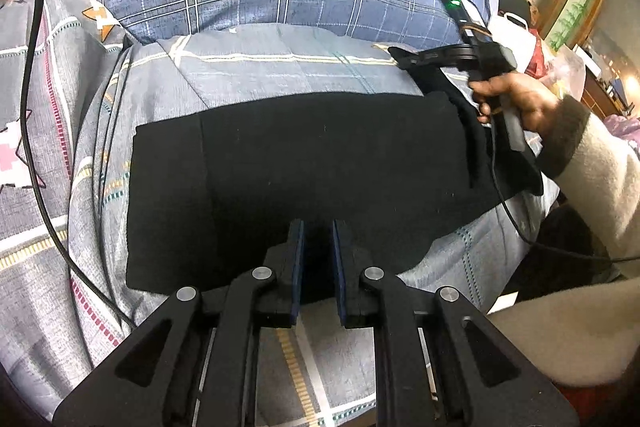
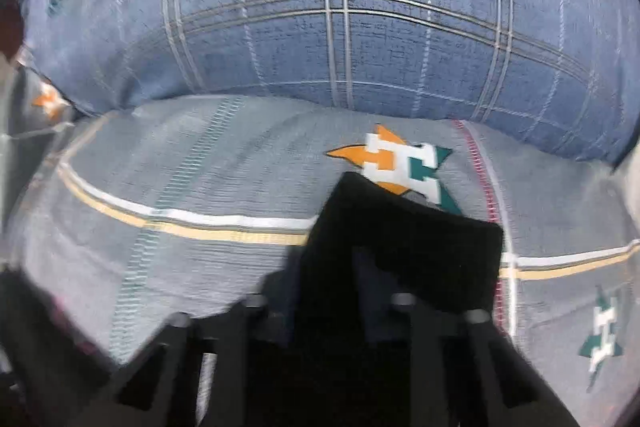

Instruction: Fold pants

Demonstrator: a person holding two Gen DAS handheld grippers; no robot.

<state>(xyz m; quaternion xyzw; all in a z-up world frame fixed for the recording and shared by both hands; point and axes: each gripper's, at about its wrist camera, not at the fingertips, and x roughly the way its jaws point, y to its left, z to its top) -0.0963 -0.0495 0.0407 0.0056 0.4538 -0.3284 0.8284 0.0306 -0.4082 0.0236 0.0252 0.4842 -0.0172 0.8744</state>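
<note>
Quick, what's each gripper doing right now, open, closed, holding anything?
Left gripper: shut over the black pants; whether it pinches cloth cannot be told.
Right gripper: shut on a fold of the pants.

My left gripper (image 1: 318, 227) is matte black, with blue pads (image 1: 298, 259) and silver rivets (image 1: 262, 272). At two o'clock, my right gripper (image 1: 404, 57) carries a green light (image 1: 453, 3), a black cable (image 1: 504, 203) and my cream sleeve's (image 1: 600, 167) dark cuff.
</note>
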